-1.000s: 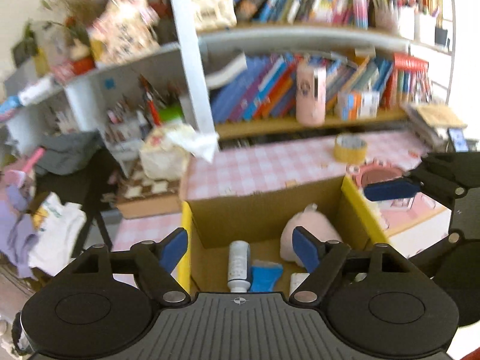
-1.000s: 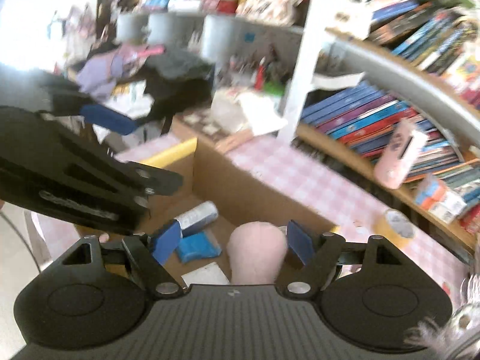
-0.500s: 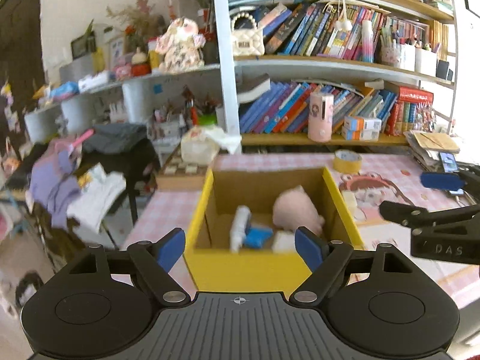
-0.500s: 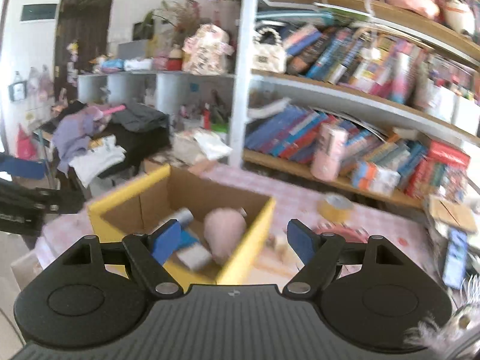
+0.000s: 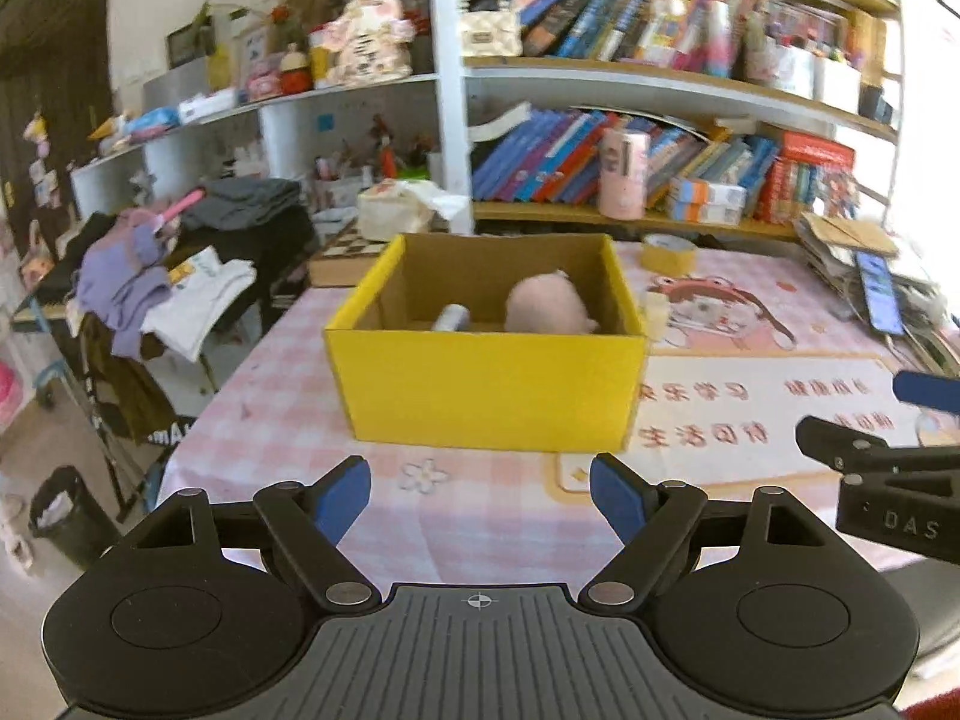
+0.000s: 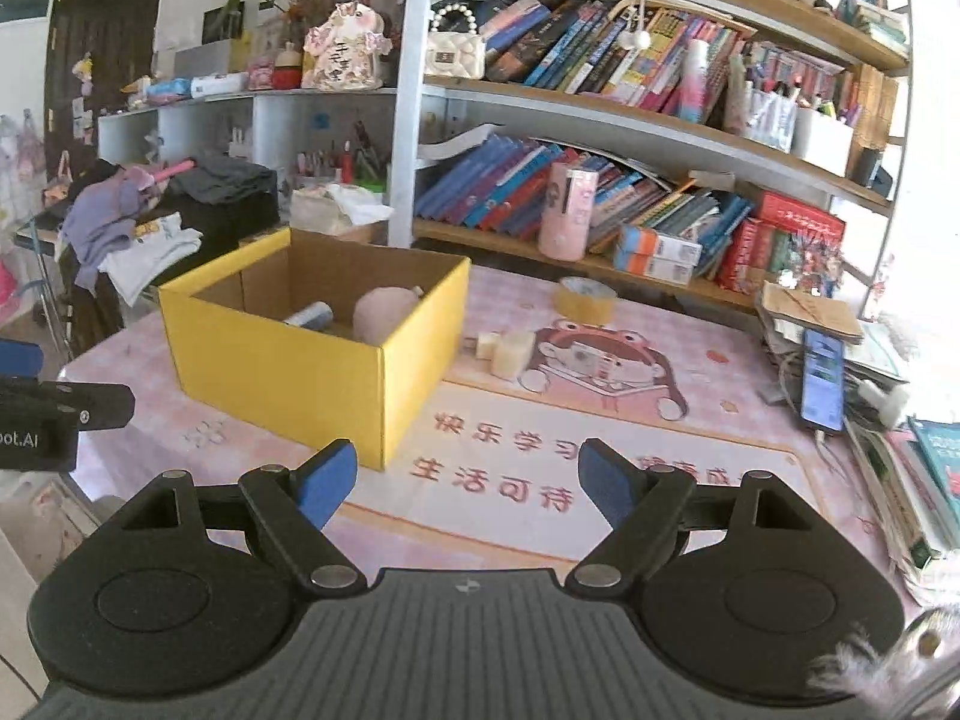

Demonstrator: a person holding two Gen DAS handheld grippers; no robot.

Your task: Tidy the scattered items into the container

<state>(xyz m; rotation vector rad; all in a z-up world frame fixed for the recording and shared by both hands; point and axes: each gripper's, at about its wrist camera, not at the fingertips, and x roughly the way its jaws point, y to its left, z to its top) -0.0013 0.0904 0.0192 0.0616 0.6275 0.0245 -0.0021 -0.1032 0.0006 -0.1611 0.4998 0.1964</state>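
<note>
Nearest the cameras, the left gripper (image 5: 480, 495) and the right gripper (image 6: 467, 483) both stand wide apart with nothing between the blue pads, hovering above the pink checked table (image 6: 720, 420) short of the yellow box (image 6: 288, 360). The box sits on the left part of the table with its flaps open; inside it lie a pale pink plush toy (image 6: 384, 312) and a small white bottle (image 6: 309, 317), so part of the tidying looks done. What seems left lies beyond the box: two small cream blocks (image 6: 507, 351) just beside its far right corner, and further back a roll of yellowish tape (image 6: 585, 298) near the shelf edge. Whether the phone (image 6: 822, 378) and the stacked papers at the right edge count as scattered items is a matter of judgement. The floor of the box is mostly hidden by its near wall, so anything lying flat there cannot be seen. The cream blocks are small and soft-edged, possibly erasers or a plug, and the left view of them is blurred.
</note>
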